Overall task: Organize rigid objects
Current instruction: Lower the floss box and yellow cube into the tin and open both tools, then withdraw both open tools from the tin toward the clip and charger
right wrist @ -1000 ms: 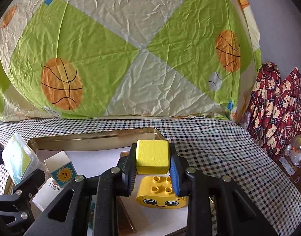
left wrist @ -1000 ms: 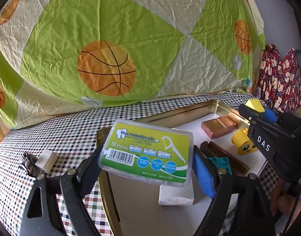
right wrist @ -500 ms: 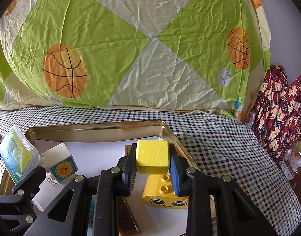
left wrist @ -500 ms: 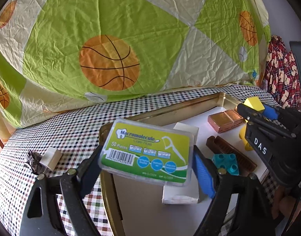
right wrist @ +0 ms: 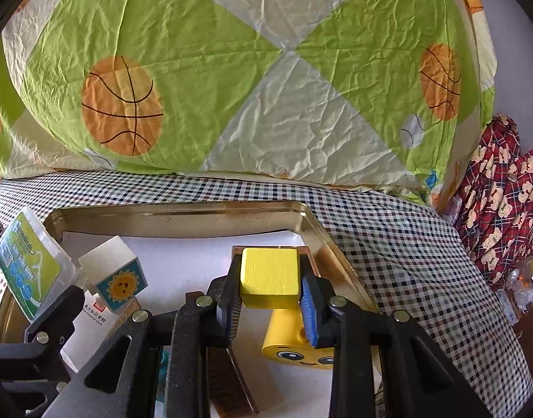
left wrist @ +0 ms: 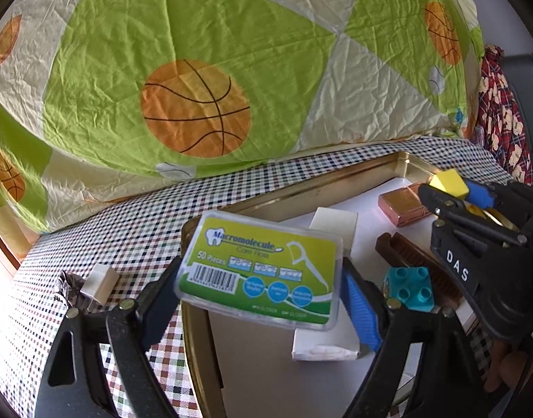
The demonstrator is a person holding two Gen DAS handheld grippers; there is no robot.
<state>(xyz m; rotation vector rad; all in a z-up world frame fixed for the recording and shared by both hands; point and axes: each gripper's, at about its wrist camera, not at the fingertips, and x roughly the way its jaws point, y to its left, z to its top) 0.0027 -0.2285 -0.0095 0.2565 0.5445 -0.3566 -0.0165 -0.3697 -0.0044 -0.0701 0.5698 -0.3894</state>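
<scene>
Ahead of and below both pairs of fingers lies the shallow gold metal tray [right wrist: 175, 221] with its white lining, set on the checked surface [left wrist: 102, 240]. The left gripper [left wrist: 261, 291] pinches a clear plastic dental-floss box with a green label [left wrist: 261, 270], long axis spanning across its fingers, hanging above the tray's near left corner beside a white carton [left wrist: 327, 343]. The right gripper [right wrist: 269, 289] is clamped on a small yellow cube [right wrist: 269, 271], directly above a yellow toy brick with a face [right wrist: 297, 345] (so setting it straight down looks blocked). Bare lining lies forward and left of those fingers. The right hand seems nearer a free spot.
</scene>
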